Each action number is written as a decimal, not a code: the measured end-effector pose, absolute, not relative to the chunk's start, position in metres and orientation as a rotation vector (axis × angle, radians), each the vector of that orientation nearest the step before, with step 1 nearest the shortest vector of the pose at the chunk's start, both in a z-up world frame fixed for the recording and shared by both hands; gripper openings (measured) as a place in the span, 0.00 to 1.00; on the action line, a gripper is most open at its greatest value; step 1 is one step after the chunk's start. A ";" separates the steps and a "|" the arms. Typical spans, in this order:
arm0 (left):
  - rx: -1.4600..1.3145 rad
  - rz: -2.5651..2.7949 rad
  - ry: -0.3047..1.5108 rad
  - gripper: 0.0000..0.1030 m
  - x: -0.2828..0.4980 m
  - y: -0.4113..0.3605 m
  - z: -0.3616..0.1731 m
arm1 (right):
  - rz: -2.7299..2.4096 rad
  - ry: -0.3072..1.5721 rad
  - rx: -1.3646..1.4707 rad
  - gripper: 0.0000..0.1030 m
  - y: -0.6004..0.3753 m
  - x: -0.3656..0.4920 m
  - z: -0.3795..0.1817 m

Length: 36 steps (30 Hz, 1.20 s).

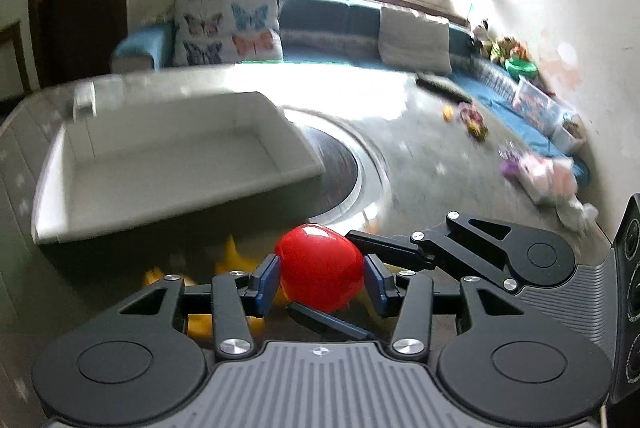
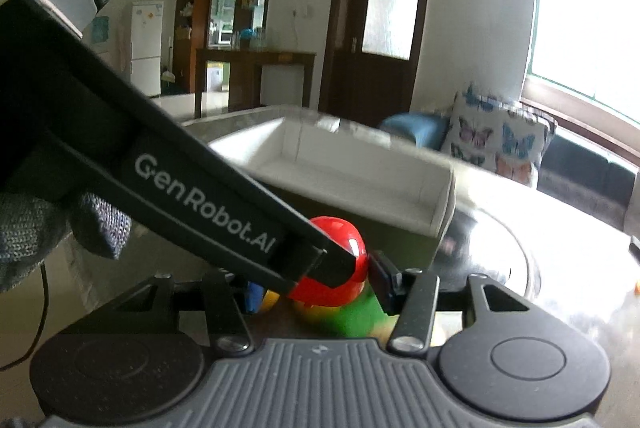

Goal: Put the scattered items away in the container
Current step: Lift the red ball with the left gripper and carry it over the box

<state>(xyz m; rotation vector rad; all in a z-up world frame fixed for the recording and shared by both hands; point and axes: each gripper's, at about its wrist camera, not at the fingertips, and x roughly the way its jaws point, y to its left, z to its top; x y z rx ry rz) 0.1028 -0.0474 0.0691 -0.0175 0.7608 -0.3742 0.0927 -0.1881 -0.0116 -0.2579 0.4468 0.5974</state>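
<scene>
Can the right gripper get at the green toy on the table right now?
Probably not cleanly. The left gripper, shut on the glossy red ball, crosses right in front of the right gripper, and the ball sits over the green toy.

Home living room, sofa (image 1: 332, 16), butterfly cushion (image 1: 230, 28), fridge (image 2: 146, 48)

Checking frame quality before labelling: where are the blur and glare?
Left wrist view: white container and floor toys smeared by motion, window blown out, red ball sharp with a highlight. Right wrist view: window overexposed, tabletop glaring, green toy blurred.
</scene>
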 end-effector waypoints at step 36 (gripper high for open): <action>-0.089 -0.369 0.955 0.46 0.278 -0.018 0.032 | 0.636 0.684 -0.254 0.52 -0.151 0.269 -0.041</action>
